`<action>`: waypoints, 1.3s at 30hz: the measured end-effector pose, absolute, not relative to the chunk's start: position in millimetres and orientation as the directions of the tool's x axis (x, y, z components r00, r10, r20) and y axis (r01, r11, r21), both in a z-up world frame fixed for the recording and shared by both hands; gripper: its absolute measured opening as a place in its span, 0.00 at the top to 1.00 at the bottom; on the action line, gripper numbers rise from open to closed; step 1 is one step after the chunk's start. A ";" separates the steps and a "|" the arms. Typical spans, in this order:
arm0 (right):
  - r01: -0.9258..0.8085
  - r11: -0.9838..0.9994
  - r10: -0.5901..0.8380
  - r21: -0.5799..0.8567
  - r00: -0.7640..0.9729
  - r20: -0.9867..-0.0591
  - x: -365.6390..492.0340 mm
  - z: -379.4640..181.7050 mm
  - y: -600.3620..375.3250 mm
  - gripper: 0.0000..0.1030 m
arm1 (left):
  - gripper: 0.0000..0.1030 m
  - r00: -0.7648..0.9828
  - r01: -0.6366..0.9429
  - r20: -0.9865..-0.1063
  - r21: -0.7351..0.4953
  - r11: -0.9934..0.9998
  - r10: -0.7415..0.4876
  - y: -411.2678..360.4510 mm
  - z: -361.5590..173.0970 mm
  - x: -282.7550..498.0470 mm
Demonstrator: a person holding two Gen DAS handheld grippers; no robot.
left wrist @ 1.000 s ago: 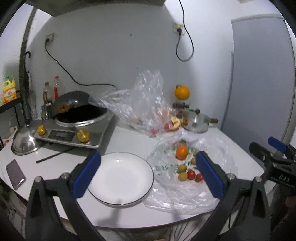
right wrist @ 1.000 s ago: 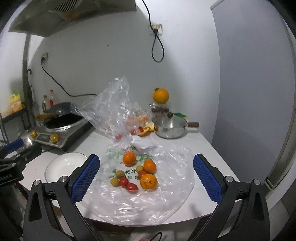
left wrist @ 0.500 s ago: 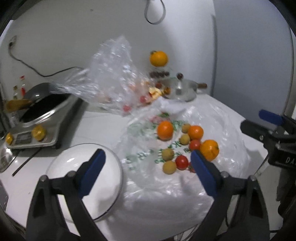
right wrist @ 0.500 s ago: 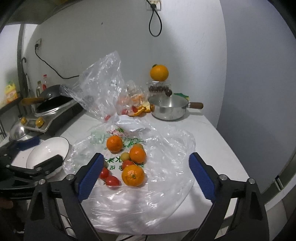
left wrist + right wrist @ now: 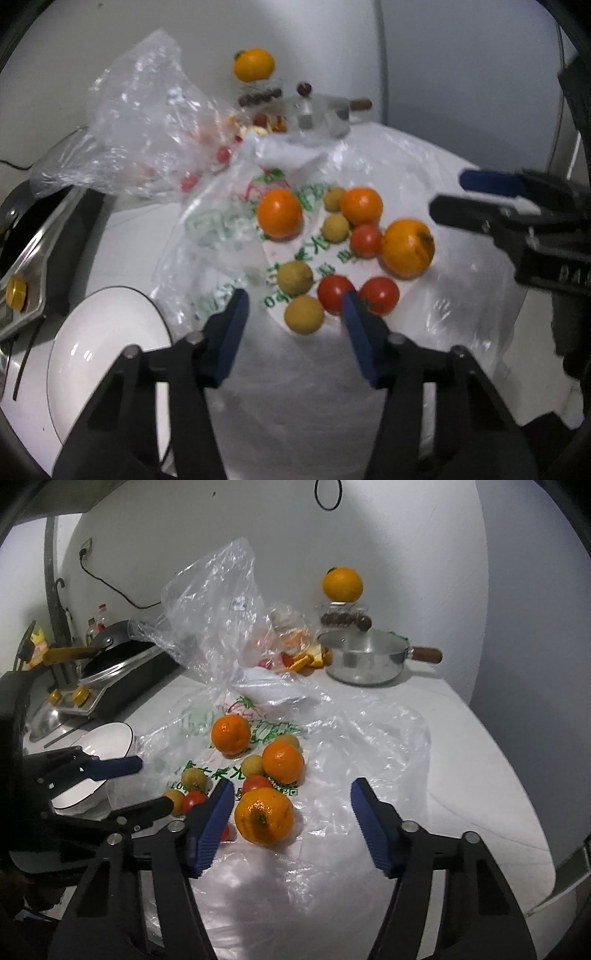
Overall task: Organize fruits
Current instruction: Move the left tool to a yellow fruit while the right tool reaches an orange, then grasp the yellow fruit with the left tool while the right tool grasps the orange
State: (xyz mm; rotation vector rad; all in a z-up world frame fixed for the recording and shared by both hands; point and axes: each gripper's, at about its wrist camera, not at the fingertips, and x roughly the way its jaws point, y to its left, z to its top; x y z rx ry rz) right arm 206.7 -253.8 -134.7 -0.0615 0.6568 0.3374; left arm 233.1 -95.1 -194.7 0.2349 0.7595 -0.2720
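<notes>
Fruit lies on a flattened plastic bag [image 5: 369, 369] on the white table: three oranges, the nearest [image 5: 407, 247] [image 5: 264, 816], several red tomatoes [image 5: 335, 293] and small yellow-brown fruits [image 5: 303, 314]. My left gripper [image 5: 295, 314] is open, its jaws on either side of the nearest yellow-brown fruit, just above the bag. My right gripper [image 5: 291, 801] is open, with the nearest orange between its jaws, close to the left finger. A white plate [image 5: 107, 354] [image 5: 107, 738] sits left of the bag.
A crumpled clear bag [image 5: 218, 616] with fruit scraps stands behind. A steel saucepan [image 5: 364, 659] and a jar topped by an orange [image 5: 342, 584] are at the back. An induction cooker with a wok [image 5: 110, 661] is at the left.
Both grippers have moved forward and down toward the fruit pile. Their jaws have narrowed but remain open. Nothing has been picked up.
</notes>
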 end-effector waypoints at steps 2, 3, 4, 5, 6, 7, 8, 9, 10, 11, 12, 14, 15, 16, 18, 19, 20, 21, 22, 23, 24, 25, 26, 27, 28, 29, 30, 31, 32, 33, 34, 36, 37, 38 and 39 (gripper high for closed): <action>-0.337 0.939 0.302 0.062 0.726 -0.618 211.5 -138.6 -253.0 0.38 | 0.58 0.676 0.335 -0.721 0.114 0.935 -0.155 -95.7 -202.2 234.2; -0.342 0.937 0.309 0.070 0.718 -0.623 213.3 -140.5 -252.4 0.39 | 0.59 0.672 0.343 -0.725 0.121 0.931 -0.153 -97.2 -205.9 235.0; -0.347 0.935 0.314 0.074 0.711 -0.629 215.5 -142.9 -251.5 0.39 | 0.59 0.672 0.350 -0.726 0.137 0.927 -0.147 -98.5 -208.7 235.2; -0.350 0.934 0.315 0.074 0.708 -0.632 216.7 -143.8 -251.0 0.39 | 0.59 0.674 0.356 -0.725 0.150 0.922 -0.143 -99.4 -209.4 235.2; -0.356 0.931 0.321 0.078 0.701 -0.636 217.6 -145.4 -250.3 0.39 | 0.59 0.676 0.363 -0.723 0.162 0.918 -0.140 -100.6 -210.1 235.5; -0.362 0.928 0.330 0.086 0.693 -0.641 218.9 -147.3 -249.7 0.39 | 0.59 0.677 0.369 -0.722 0.168 0.914 -0.141 -101.5 -210.5 236.4; -0.366 0.926 0.336 0.093 0.686 -0.646 220.1 -149.0 -249.3 0.39 | 0.59 0.677 0.377 -0.722 0.171 0.910 -0.144 -102.0 -210.9 237.3; -0.370 0.923 0.342 0.100 0.678 -0.651 221.0 -150.9 -248.6 0.39 | 0.60 0.673 0.385 -0.725 0.173 0.907 -0.148 -102.5 -211.7 238.5; -0.376 0.921 0.348 0.105 0.669 -0.656 222.0 -153.1 -247.7 0.39 | 0.60 0.667 0.397 -0.729 0.170 0.902 -0.156 -103.1 -213.1 240.2; -0.379 0.919 0.352 0.110 0.661 -0.662 223.0 -155.4 -247.0 0.39 | 0.61 0.662 0.410 -0.730 0.163 0.897 -0.170 -103.0 -213.6 240.2; -0.381 0.918 0.354 0.113 0.655 -0.667 223.4 -157.4 -246.4 0.39 | 0.63 0.659 0.416 -0.731 0.161 0.895 -0.175 -103.0 -213.6 240.4; -0.383 0.916 0.356 0.117 0.645 -0.676 224.6 -160.7 -246.0 0.39 | 0.66 0.652 0.426 -0.737 0.162 0.890 -0.178 -102.2 -214.8 241.1; -0.387 0.914 0.362 0.124 0.636 -0.682 225.6 -163.0 -245.0 0.39 | 0.67 0.646 0.429 -0.741 0.156 0.890 -0.182 -101.3 -215.6 241.4; -0.390 0.912 0.366 0.129 0.629 -0.686 226.1 -164.1 -244.4 0.39 | 0.68 0.643 0.431 -0.741 0.142 0.891 -0.193 -99.4 -215.4 241.6; -0.393 0.909 0.371 0.137 0.617 -0.693 227.1 -166.5 -242.6 0.39 | 0.70 0.636 0.435 -0.744 0.124 0.892 -0.206 -97.0 -215.2 241.9; -0.396 0.908 0.374 0.139 0.611 -0.698 227.5 -167.4 -241.4 0.40 | 0.71 0.633 0.438 -0.744 0.116 0.892 -0.214 -95.2 -215.0 241.9; -0.398 0.906 0.376 0.141 0.607 -0.700 227.9 -167.9 -240.5 0.49 | 0.73 0.629 0.440 -0.745 0.105 0.892 -0.223 -93.9 -214.9 241.7; -0.402 0.905 0.378 0.143 0.601 -0.704 228.5 -168.9 -239.5 0.52 | 0.73 0.624 0.442 -0.746 0.090 0.893 -0.234 -92.0 -215.0 242.1; -0.402 0.904 0.379 0.143 0.602 -0.703 228.2 -169.2 -239.4 0.52 | 0.73 0.620 0.442 -0.745 0.074 0.894 -0.245 -89.7 -215.1 242.0; -0.403 0.904 0.380 0.143 0.602 -0.703 228.0 -169.2 -239.3 0.52 | 0.73 0.619 0.444 -0.744 0.067 0.894 -0.252 -88.7 -215.1 241.9; -0.404 0.903 0.382 0.144 0.602 -0.702 227.7 -169.1 -239.8 0.52 | 0.73 0.619 0.445 -0.742 0.063 0.894 -0.256 -88.1 -215.2 241.8; -0.403 0.904 0.380 0.143 0.602 -0.702 227.5 -168.9 -239.3 0.53 | 0.73 0.621 0.445 -0.740 0.060 0.894 -0.259 -87.8 -215.0 241.4; -0.403 0.904 0.380 0.143 0.603 -0.702 227.3 -168.8 -239.3 0.53 | 0.74 0.623 0.445 -0.736 0.055 0.894 -0.264 -87.2 -214.4 240.8; -0.402 0.905 0.376 0.139 0.604 -0.702 226.6 -168.4 -238.7 0.53 | 0.74 0.624 0.445 -0.734 0.051 0.894 -0.269 -87.5 -213.6 240.5; -0.402 0.906 0.373 0.134 0.607 -0.702 226.2 -168.1 -238.3 0.53 | 0.74 0.627 0.444 -0.728 0.041 0.895 -0.277 -86.6 -211.6 239.5; -0.403 0.906 0.370 0.129 0.609 -0.701 225.7 -167.7 -238.1 0.53 | 0.74 0.629 0.442 -0.725 0.038 0.896 -0.280 -86.6 -210.4 238.9; -0.404 0.906 0.368 0.124 0.612 -0.700 224.4 -166.7 -237.5 0.53 | 0.74 0.633 0.441 -0.721 0.034 0.897 -0.284 -86.0 -208.6 238.6; -0.405 0.907 0.367 0.119 0.617 -0.697 223.3 -164.9 -237.1 0.53 | 0.74 0.636 0.440 -0.716 0.031 0.897 -0.287 -85.4 -206.4 237.6; -0.405 0.907 0.366 0.117 0.619 -0.695 222.9 -163.7 -236.8 0.53 | 0.74 0.640 0.438 -0.712 0.030 0.898 -0.288 -85.1 -204.6 236.7; -0.406 0.907 0.363 0.111 0.623 -0.693 222.1 -161.6 -236.1 0.53 | 0.74 0.643 0.438 -0.708 0.029 0.899 -0.291 -84.7 -202.6 235.2; -0.406 0.908 0.360 0.104 0.629 -0.689 220.9 -158.9 -235.2 0.53 | 0.74 0.649 0.437 -0.702 0.028 0.899 -0.294 -83.5 -199.5 232.9; -0.406 0.909 0.356 0.095 0.637 -0.684 219.4 -154.8 -234.0 0.53 | 0.74 0.658 0.432 -0.693 0.027 0.901 -0.295 -82.1 -195.4 231.3; -0.405 0.910 0.354 0.090 0.643 -0.680 218.5 -151.8 -233.2 0.53 | 0.74 0.664 0.429 -0.685 0.022 0.903 -0.299 -80.3 -192.2 229.5; -0.406 0.910 0.352 0.086 0.647 -0.676 217.7 -149.9 -232.6 0.53 | 0.74 0.669 0.426 -0.679 0.019 0.905 -0.301 -78.4 -189.8 228.5; -0.407 0.910 0.351 0.080 0.654 -0.670 216.4 -146.1 -231.1 0.53 | 0.74 0.676 0.422 -0.672 0.016 0.907 -0.302 -76.8 -187.0 227.4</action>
